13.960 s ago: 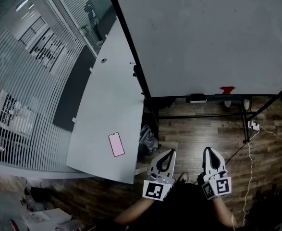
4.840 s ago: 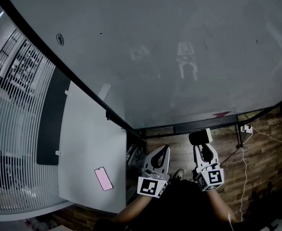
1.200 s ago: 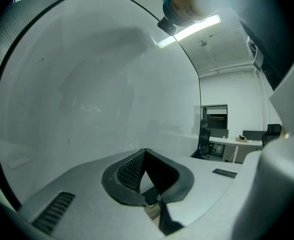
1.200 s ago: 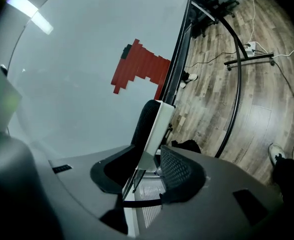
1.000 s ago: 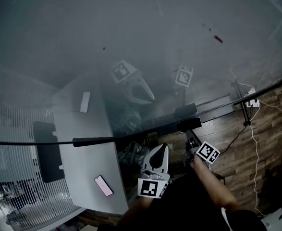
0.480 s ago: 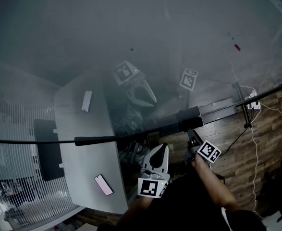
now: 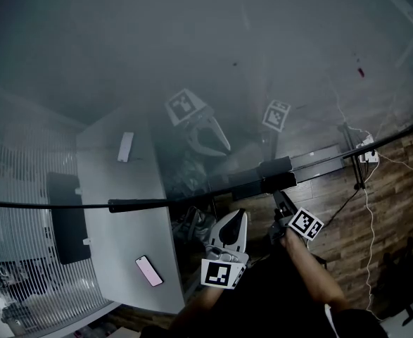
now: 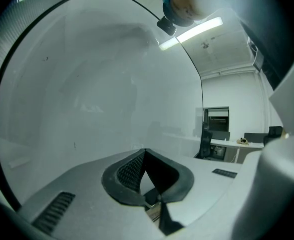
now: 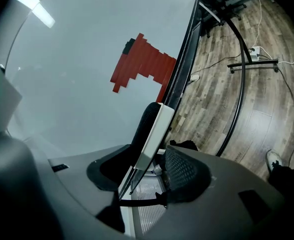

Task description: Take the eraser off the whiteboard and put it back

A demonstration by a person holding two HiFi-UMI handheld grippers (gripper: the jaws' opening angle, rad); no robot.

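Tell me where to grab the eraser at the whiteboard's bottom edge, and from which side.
Likely pinch the eraser across its thin way: dark felt face on one pad, white back on the other, both flat and parallel. Approach edge-on at the whiteboard's lower edge, in line with the right gripper. Its jaws have just been opening, with the eraser between them and not clamped.

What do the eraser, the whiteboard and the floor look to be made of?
Eraser: smooth white shell, probably plastic, backed by a dark matte pad, likely felt.
Whiteboard: glossy coated panel, with bright reflections on it.
Floor: wood or wood-look laminate, showing plank seams and grain.
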